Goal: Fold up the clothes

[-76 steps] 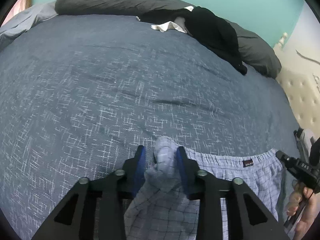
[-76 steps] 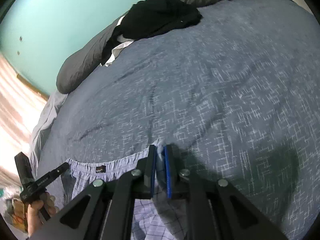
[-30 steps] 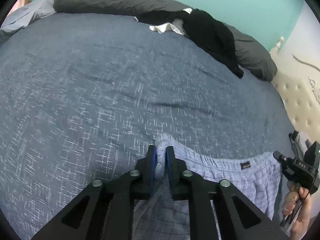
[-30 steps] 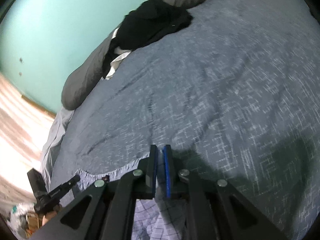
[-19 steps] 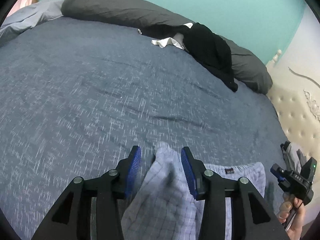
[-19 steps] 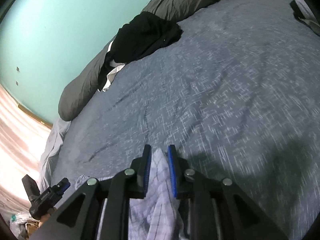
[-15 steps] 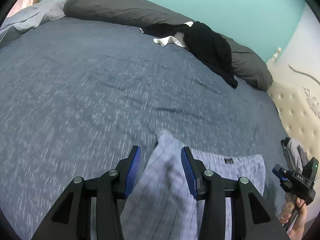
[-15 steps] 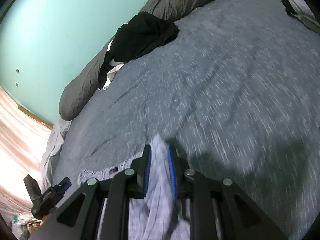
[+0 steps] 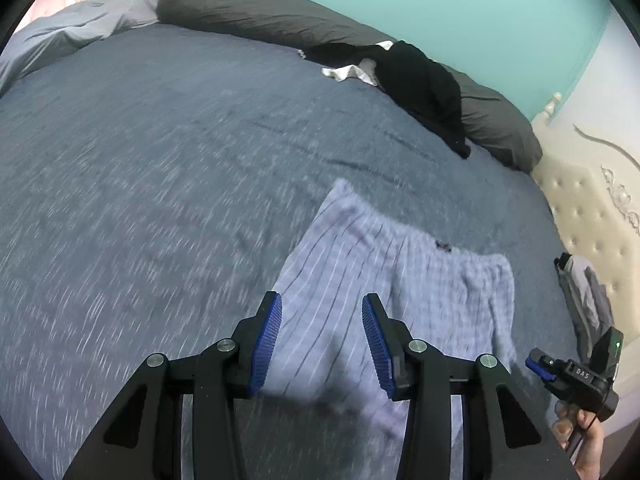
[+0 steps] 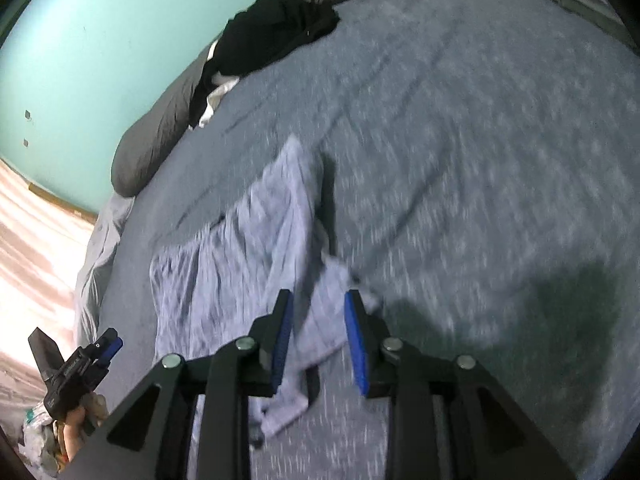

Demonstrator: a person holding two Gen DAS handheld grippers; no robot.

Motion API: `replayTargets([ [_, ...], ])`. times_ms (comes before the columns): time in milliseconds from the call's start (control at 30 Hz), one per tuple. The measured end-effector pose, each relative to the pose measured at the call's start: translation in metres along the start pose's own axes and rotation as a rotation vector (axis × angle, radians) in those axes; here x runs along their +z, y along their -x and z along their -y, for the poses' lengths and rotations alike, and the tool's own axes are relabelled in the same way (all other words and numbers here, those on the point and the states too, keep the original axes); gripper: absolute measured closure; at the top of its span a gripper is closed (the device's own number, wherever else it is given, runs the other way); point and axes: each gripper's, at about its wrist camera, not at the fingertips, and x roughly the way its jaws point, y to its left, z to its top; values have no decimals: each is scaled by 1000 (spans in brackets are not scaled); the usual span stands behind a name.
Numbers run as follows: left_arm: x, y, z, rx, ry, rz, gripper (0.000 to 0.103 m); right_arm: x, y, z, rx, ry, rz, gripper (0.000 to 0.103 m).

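On the bed (image 9: 160, 200), plaid shorts (image 9: 400, 280) beneath both parted, empty grippers; headboard (image 9: 580, 208) only in left view.

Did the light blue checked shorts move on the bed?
Yes. The light blue checked shorts were laid down, now farther ahead of the left gripper, toward the black clothes pile.

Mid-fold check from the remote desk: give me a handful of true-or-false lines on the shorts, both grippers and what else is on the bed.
1. The checked shorts lie on the bedspread. True.
2. The left gripper is clamped on fabric. False: its jaws stand apart, pressing nothing.
3. The right gripper is open. True.
4. Black clothes lie by the grey pillow. True.
5. The shorts are red. False: pale blue.
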Motion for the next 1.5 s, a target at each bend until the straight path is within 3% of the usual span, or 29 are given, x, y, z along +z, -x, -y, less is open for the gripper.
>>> replayTargets([
  [200,-16,-11,-4,0,17,-25,57,-7,-10,5,15,-18,-21,77],
  [467,-5,-14,-10,21,39,2,57,0,-21,31,67,-155,-34,77],
  [633,-1,-16,-13,37,37,4,56,3,-27,33,69,-173,-48,77],
  [700,0,-17,-14,41,43,7,56,3,-27,33,76,-180,-50,84],
  [967,1,-17,-17,35,46,7,56,6,-28,31,79,-169,-46,96],
  [1267,1,-19,-19,39,55,-1,56,12,-6,42,77,-205,49,100],
  [1500,0,-22,-16,40,46,-8,56,10,6,68,24,-289,104,100],
])
